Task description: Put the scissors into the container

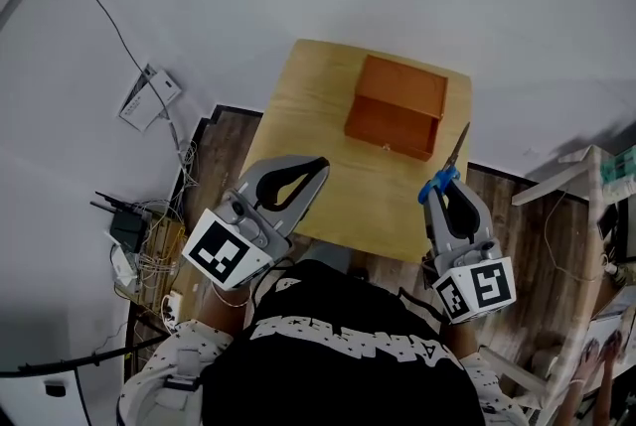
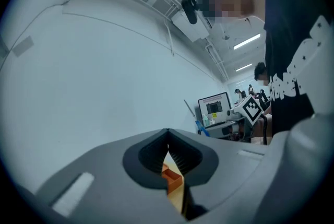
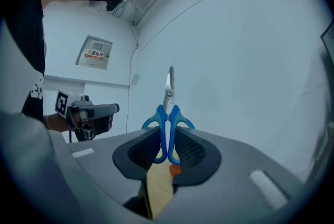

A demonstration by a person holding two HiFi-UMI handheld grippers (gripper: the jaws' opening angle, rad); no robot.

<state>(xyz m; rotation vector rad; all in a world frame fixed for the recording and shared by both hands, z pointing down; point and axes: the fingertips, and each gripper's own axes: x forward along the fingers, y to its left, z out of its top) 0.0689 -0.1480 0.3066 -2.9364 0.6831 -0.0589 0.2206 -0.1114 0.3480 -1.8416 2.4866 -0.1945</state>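
Blue scissors (image 3: 168,94) clamped in right tongs (image 3: 168,138)

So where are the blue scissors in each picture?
Head view: scissors right of centre, in the right gripper, blades toward the orange container.
Left gripper view: scissors small, right of centre, far off.
Right gripper view: scissors dead centre, between the jaws.
Shared landmark: the orange container.

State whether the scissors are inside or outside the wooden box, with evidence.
Outside. The right tongs clamp the scissors by their blue handles, near the wooden box, not in it.
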